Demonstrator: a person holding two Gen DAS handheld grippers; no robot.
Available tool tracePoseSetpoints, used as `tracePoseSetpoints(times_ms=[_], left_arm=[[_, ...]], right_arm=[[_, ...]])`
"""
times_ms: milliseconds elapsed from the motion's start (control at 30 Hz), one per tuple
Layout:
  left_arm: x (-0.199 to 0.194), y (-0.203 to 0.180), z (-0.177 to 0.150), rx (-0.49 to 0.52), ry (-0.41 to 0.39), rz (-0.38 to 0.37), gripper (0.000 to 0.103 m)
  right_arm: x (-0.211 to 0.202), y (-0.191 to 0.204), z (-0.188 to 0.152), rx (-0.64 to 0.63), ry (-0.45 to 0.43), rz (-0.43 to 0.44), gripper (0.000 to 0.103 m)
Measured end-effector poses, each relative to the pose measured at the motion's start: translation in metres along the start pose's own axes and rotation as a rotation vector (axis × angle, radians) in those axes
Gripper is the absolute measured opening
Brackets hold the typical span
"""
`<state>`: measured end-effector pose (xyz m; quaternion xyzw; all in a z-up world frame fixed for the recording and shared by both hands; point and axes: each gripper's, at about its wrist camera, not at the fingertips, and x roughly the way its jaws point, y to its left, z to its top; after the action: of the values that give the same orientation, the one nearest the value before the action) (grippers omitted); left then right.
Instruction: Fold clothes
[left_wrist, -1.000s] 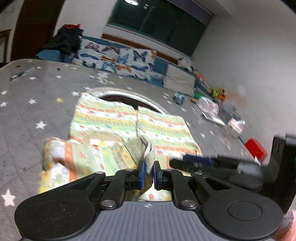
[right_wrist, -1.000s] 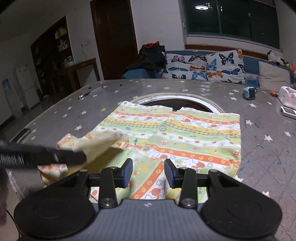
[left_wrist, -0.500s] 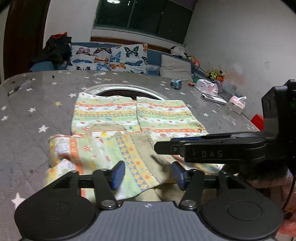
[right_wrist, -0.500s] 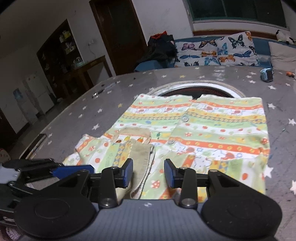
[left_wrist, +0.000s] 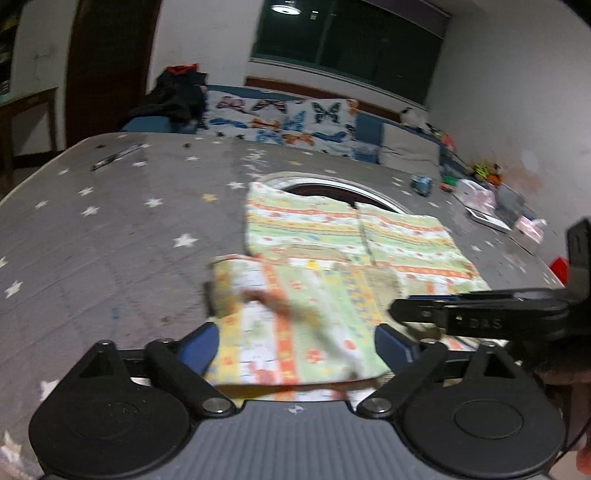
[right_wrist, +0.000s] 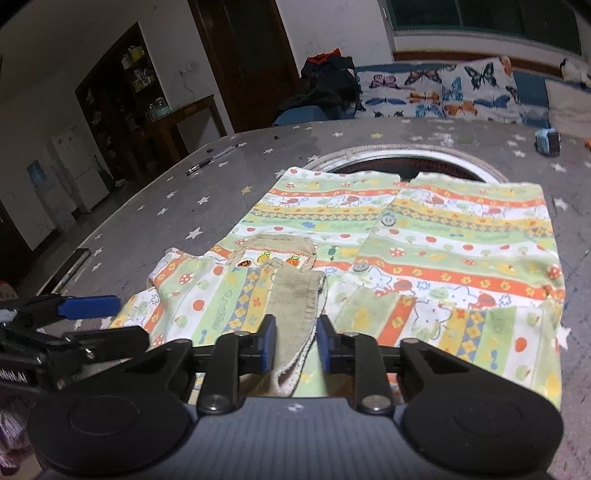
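Garment: striped, patterned cotton child's shirt (right_wrist: 424, 258), flat on grey star-printed surface (right_wrist: 207, 206) ahead of both claws. Left claw (left_wrist: 297, 341) open, empty. Right claw (right_wrist: 293, 343) open astride beige cuff (right_wrist: 295, 306). Light, limp fabric; pinch hemmed edges.

Shirt (right_wrist: 424, 251) spread on tabletop (right_wrist: 177, 206), before round opening (right_wrist: 402, 160); pen (right_wrist: 212, 159) far left, sofa (right_wrist: 443, 92) behind.

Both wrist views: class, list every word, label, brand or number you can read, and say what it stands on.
"DAS": on the side of the right claw, seen from the left wrist view; a character before it is too blurred to read.
Lettering on the left claw body at the right view's left edge: upside down and cut off, unreadable.
Green bands on the shirt: print too small to read.
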<state>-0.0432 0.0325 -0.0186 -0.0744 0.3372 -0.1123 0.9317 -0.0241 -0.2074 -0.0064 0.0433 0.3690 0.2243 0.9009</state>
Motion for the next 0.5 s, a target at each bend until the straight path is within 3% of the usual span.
tracePoseSetpoints(times_ms=[67, 133, 500], left_arm=[[-0.001, 0.007, 0.001, -0.022, -0.002, 0.017, 0.100], [-0.002, 0.013, 0.002, -0.041, -0.007, 0.033, 0.101], [0.000, 0.028, 0.005, -0.072, -0.010, 0.072, 0.102]], right_arm=[[-0.001, 0.003, 0.000, -0.020, -0.014, -0.017, 0.007], [-0.004, 0.005, 0.000, -0.036, -0.028, -0.028, 0.005], [-0.048, 0.017, 0.011, -0.131, -0.199, -0.136, 0.004]])
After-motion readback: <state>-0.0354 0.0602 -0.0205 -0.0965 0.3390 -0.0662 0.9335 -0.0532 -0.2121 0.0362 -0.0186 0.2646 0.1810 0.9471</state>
